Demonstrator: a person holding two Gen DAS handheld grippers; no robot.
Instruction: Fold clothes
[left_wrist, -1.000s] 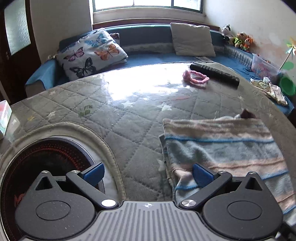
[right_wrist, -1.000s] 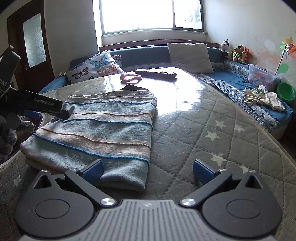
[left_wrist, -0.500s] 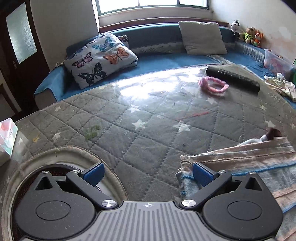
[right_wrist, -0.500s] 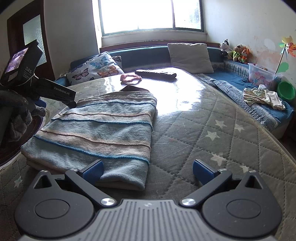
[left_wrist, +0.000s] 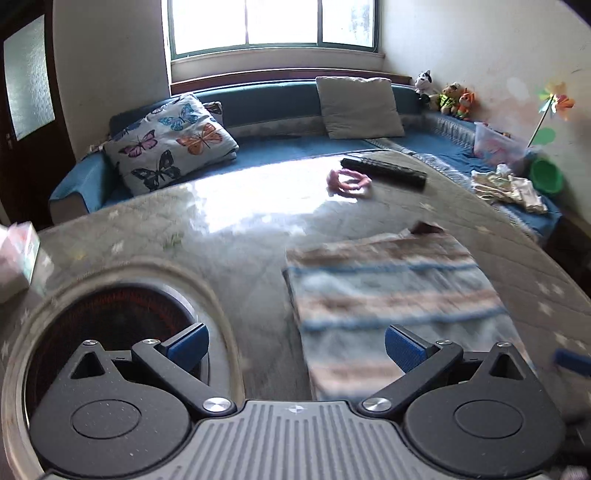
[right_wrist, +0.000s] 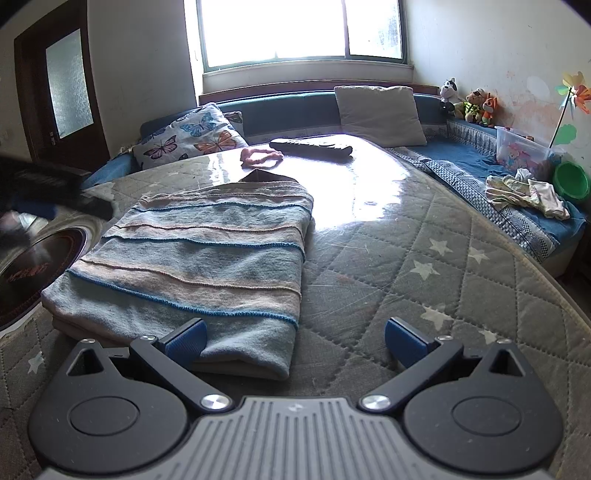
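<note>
The right gripper (right_wrist: 295, 338) hangs low over the worktop (right_wrist: 424, 266) with its blue-padded fingers spread wide and nothing between them. Its left finger (right_wrist: 184, 338) sits at the near edge of the folded striped garment (right_wrist: 207, 254), though whether it touches the cloth cannot be told; its right finger is over the bare quilted, star-patterned cover.

The garment lies flat in a neat rectangle, grey-blue with pale pink bands and thin blue stitched lines, several layers showing at its near edge. A small dark flap pokes out at its far end.

The left gripper (left_wrist: 297, 341) is also spread wide and empty, held above the worktop to the left of the garment (left_wrist: 391, 291), which appears blurred in that view. Its left finger is over a round dark inset (left_wrist: 110, 325) with a pale rim sunk in the worktop; its right finger (left_wrist: 402, 349) overlaps the garment's near corner in the picture. From the right wrist view the left gripper shows only as a dark blurred shape at the left edge.

Farther back on the worktop lie a pink ring-shaped band (right_wrist: 260, 157) and, just beside it, a long black object (right_wrist: 312, 146). Beyond is a blue bench seat (right_wrist: 469, 155) with a butterfly-print pillow (right_wrist: 192, 138), a plain grey pillow (right_wrist: 380, 110), small plush toys (right_wrist: 469, 103), a loose pile of pale clothes (right_wrist: 524, 194) and a green bowl (right_wrist: 570, 181).
</note>
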